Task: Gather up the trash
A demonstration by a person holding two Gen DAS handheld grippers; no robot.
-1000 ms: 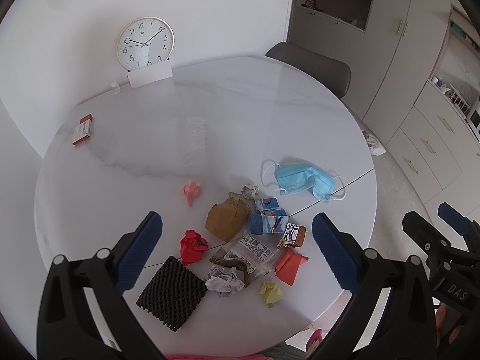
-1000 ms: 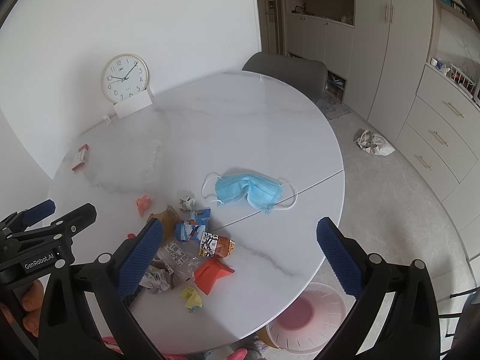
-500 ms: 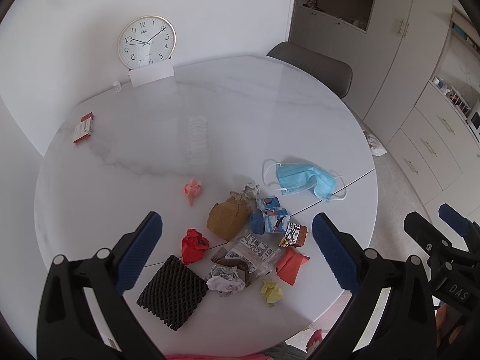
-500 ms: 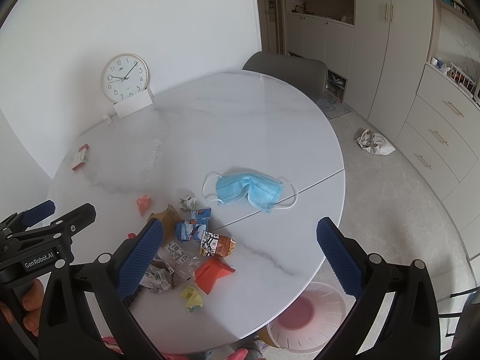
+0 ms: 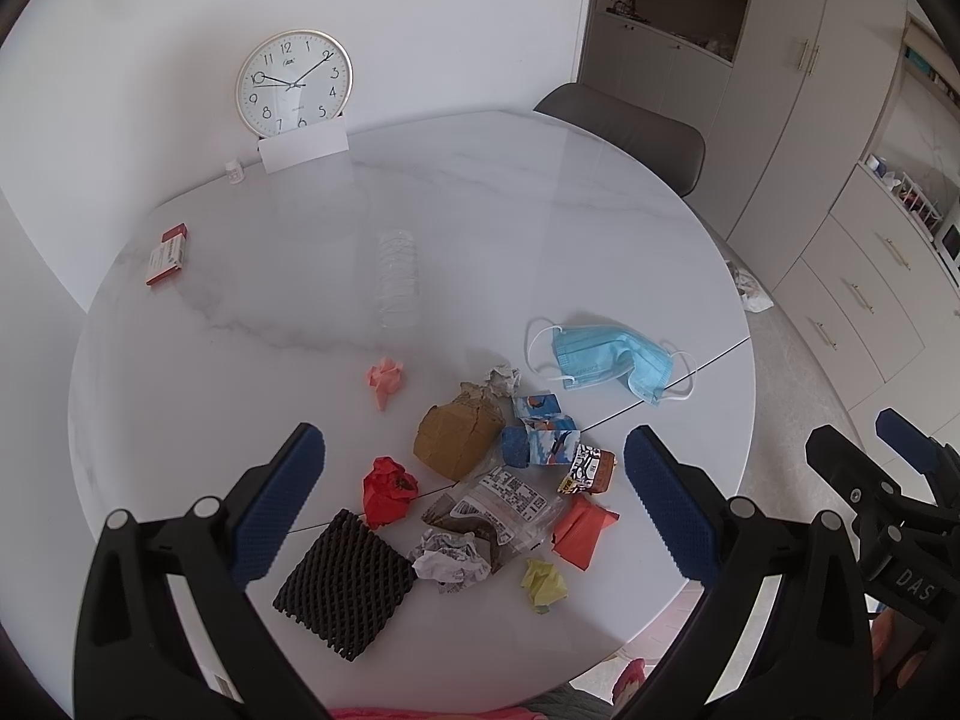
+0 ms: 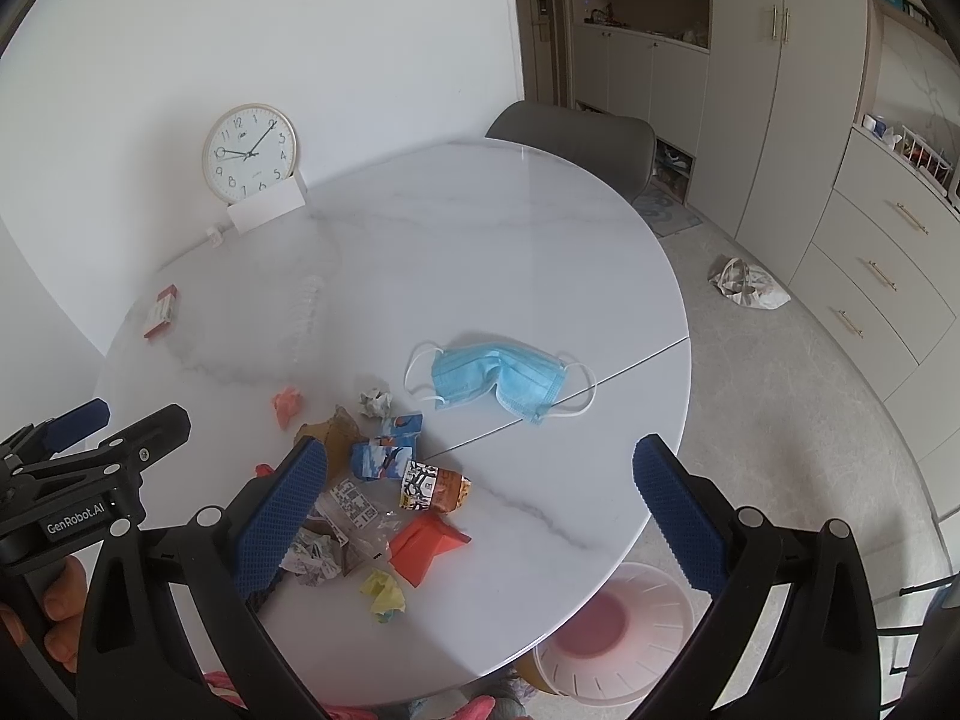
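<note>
1. Both claws are up in the air over the near edge of the round marble table (image 5: 540, 210). Our left gripper (image 5: 474, 480) has its jaws spread wide with nothing between them, and so does our right gripper (image 6: 480, 486).
2. The trash sits in a messy cluster on the near part of the table: a brown paper wad (image 5: 457, 439), a red crumpled wrapper (image 5: 389, 485), a black foam net (image 5: 345, 585), a clear label bag (image 5: 498, 510), a crumpled receipt ball (image 5: 447, 558), a yellow scrap (image 5: 543, 583) and an orange folded paper (image 5: 581, 531).
3. Touching the brown wad on its right are two little blue cartons (image 5: 543, 441), with a snack wrapper (image 5: 585, 468) just beside them.
4. A pink scrap (image 5: 387, 378) lies on its own, left of the pile.
5. The blue face mask (image 6: 498, 378) is apart from the cluster, nearer the right rim, lying over the table seam.
6. Down on the floor by the table edge we see a pale bin (image 6: 618, 630) with a pinkish bottom.
7. A clock (image 5: 294, 83) leans on the wall at the far side, and a small red box (image 5: 168, 253) sits far left.
</note>
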